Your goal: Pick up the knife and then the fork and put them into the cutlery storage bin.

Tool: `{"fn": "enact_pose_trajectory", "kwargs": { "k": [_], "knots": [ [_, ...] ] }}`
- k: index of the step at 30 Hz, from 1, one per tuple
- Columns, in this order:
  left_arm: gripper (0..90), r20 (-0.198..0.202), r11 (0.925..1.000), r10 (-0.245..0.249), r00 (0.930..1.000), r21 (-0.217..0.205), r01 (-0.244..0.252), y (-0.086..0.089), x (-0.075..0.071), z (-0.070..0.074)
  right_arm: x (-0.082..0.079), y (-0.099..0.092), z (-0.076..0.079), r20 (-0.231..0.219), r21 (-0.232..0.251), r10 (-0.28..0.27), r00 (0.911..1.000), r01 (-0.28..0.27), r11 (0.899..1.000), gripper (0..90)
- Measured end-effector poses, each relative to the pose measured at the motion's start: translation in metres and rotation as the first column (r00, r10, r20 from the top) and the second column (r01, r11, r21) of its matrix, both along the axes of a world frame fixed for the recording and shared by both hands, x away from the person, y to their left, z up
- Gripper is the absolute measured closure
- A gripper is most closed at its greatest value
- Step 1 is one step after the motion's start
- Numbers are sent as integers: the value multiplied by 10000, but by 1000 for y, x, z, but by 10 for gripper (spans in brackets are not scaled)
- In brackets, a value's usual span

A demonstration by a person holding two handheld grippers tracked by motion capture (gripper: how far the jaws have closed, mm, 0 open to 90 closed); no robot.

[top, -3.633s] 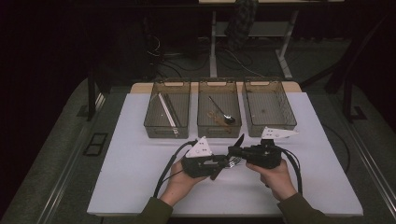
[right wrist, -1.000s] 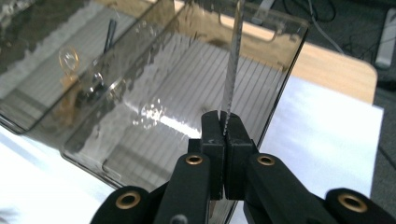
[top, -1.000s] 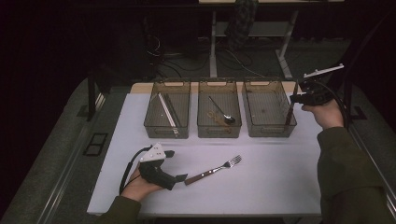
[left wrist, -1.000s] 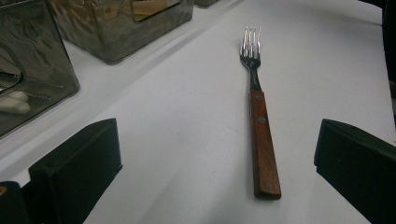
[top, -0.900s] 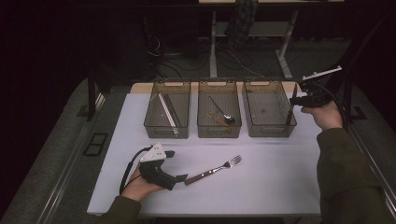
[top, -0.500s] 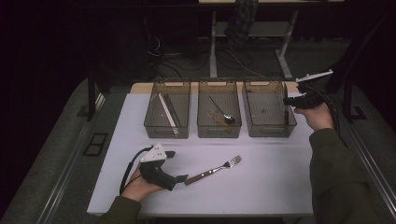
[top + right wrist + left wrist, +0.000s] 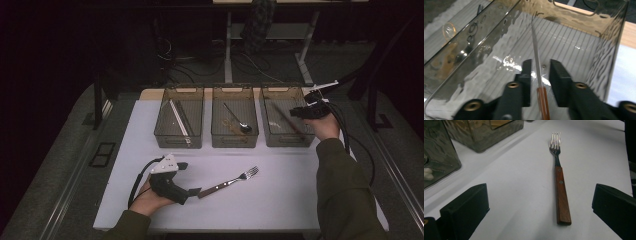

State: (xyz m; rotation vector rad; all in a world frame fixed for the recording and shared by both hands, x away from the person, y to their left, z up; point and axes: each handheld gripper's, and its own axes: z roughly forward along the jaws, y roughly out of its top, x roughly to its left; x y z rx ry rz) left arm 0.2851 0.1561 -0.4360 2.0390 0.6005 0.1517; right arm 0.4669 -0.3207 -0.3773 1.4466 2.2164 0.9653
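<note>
A fork (image 7: 230, 181) with a wooden handle lies on the white table (image 7: 280, 200), tines toward the bins. My left gripper (image 7: 189, 179) rests at its handle end, open. In the left gripper view the fork (image 7: 561, 195) lies flat between the wide jaws of that gripper (image 7: 541, 195), touching neither. My right gripper (image 7: 295, 112) reaches into the right bin (image 7: 285, 141). Its jaws have just been opening. In the right gripper view a wooden-handled knife (image 7: 537, 65) runs between the parted pads of the gripper (image 7: 540, 72), blade pointing away into the bin (image 7: 614, 50), with a gap on each side.
Three smoky clear bins stand in a row at the back of the table. The left bin (image 7: 177, 140) holds long pale sticks. A spoon (image 7: 236, 119) lies in the middle bin (image 7: 234, 141). Cables trail from both grippers.
My right gripper has come down and to the left, from beside the table's right edge into the right bin. The left gripper and the fork have stayed put.
</note>
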Motion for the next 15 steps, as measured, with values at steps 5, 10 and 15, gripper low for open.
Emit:
{"fn": "enact_pose_trajectory", "kwargs": {
  "k": [5, 10, 15],
  "knots": [
    [0, -15, 10000, -29, 10000, 4, 29, -1, 0, 0, -11, -5, 1, 334, 520, 3, 9994, -20, 9986, 540],
    [0, -45, 9999, -47, 10000, 104, 48, -3, 1, -1, -34, -6, 9, 739, 1132, 388, 9965, -470, 9925, 428],
    [2, -66, 9998, -3, 10000, 206, 4, -3, 1, -1, -62, -2, 8, 1140, 1397, 707, 9910, -864, 9864, 312]
  ]
}}
